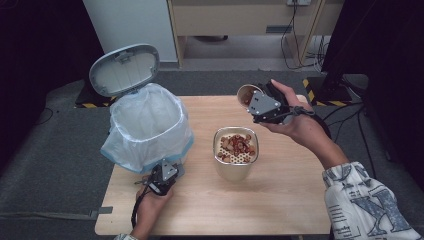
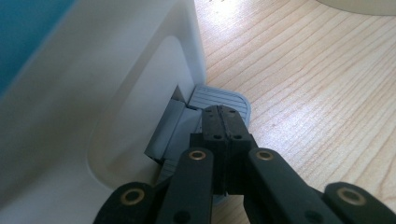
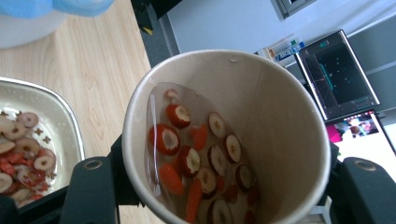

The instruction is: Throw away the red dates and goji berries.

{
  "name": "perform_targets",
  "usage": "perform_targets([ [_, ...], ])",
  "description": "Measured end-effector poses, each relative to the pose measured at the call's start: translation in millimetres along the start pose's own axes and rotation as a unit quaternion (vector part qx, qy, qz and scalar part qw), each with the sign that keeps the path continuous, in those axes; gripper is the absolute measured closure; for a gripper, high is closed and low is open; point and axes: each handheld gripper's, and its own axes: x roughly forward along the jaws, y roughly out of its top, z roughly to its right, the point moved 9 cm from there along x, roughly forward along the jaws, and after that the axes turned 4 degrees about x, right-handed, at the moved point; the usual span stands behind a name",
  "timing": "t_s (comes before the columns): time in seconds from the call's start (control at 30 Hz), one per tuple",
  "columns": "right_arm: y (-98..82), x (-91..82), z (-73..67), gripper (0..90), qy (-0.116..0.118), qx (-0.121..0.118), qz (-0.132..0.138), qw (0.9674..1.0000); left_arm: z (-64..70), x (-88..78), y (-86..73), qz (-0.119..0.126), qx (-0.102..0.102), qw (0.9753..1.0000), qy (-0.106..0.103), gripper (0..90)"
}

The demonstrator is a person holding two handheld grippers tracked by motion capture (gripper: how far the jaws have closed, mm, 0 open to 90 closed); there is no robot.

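A tan paper cup is tipped on its side above the table's far side, with my right gripper shut on it. The right gripper view looks into the paper cup, where red date slices lie in a little liquid between my right gripper's jaws. A cream pot with a perforated insert stands mid-table and holds more slices. My left gripper is shut, its tips resting on the grey foot pedal of the white bin.
The bin is lined with a pale blue bag and its grey lid stands raised. The bin's white wall is right beside my left gripper. The pot's rim lies left of the cup. Wooden tabletop spreads toward the front right.
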Motion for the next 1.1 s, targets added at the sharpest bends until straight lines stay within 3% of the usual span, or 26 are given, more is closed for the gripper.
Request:
perform_targets([
  [0.6, -2.3, 1.0, -8.5, 35.2, -0.014, -0.052, -0.016, 0.9984, -0.1, 0.0, 0.0, 0.000, 0.000, 1.0000, 0.000, 89.3],
  [0.83, -4.1, 1.6, -11.2, 35.2, -0.028, -0.088, -0.027, 0.9953, -0.2, 0.0, 0.0, 0.000, 0.000, 1.0000, -0.001, 89.3],
  [1.1, -4.2, 0.9, -11.8, 35.3, -0.030, -0.096, -0.027, 0.9946, -0.2, 0.0, 0.0, 0.000, 0.000, 1.0000, 0.000, 89.3],
])
